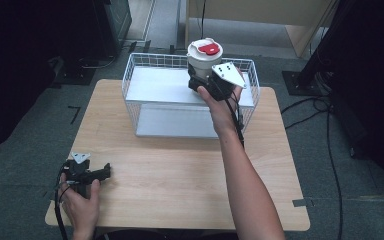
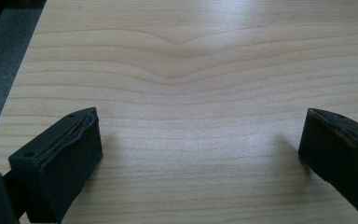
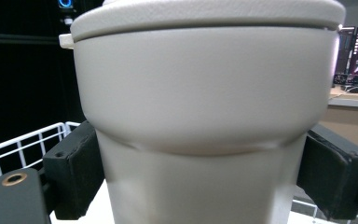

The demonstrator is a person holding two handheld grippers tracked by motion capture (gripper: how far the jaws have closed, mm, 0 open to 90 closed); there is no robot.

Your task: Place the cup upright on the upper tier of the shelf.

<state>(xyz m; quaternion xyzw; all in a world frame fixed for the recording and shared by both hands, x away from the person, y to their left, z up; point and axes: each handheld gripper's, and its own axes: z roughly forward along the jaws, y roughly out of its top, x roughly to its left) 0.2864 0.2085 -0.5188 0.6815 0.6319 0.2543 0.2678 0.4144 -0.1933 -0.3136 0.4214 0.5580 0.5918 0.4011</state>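
Note:
A cream lidded cup (image 1: pixel 203 57) with a red tab on its lid is held up above the white wire basket (image 1: pixel 135 75) at the table's back. My right gripper (image 1: pixel 200 82) is shut on the cup's lower body; in the right gripper view the cup (image 3: pixel 205 116) sits between both pads (image 3: pixel 77 172). My left gripper (image 1: pixel 105 172) rests low over the wooden table (image 1: pixel 180 170) near its front left corner. Its jaws stand wide apart, and bare wood lies between the black fingers (image 2: pixel 60 163).
The basket has a white shelf (image 1: pixel 160 85) inside and a lower white panel (image 1: pixel 175 122) facing the person. Cables (image 1: pixel 330 150) run across the grey floor right of the table. Dark equipment stands at the left and right edges of the room.

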